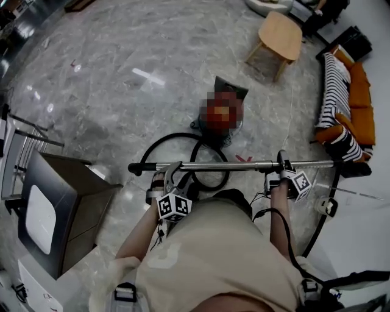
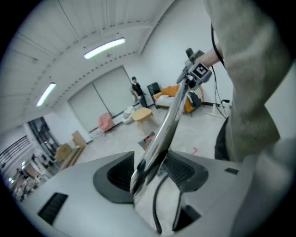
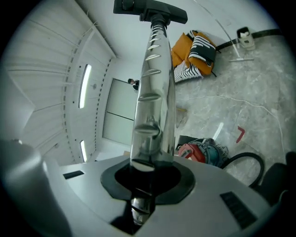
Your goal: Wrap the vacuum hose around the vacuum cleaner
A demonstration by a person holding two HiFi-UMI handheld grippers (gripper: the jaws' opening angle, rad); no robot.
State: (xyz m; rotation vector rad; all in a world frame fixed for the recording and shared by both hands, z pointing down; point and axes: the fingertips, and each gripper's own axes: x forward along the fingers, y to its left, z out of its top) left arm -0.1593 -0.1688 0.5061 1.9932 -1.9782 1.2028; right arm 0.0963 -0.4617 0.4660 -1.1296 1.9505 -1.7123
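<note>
wand [image 1: 213,165]: bright chrome, with black ends
hose [image 1: 173,134]: black
vacuum [image 3: 203,152]: red and teal
floor [image 1: 122,79]: grey, marbled with pale veins
mark [image 1: 244,158]: red, on the floor
sofa [image 1: 361,103]: orange
throw [image 1: 334,91]: black-and-white stripes
table [image 1: 281,33]: light wood
cubes [image 1: 175,206]: white with black square markers
box [image 1: 67,195]: dark grey, white panel on top
shirt [image 1: 213,256]: beige

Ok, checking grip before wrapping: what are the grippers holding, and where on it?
Both clamp the chrome wand, held level: the left gripper near its handle end, the right gripper nearer the floor head.
</note>
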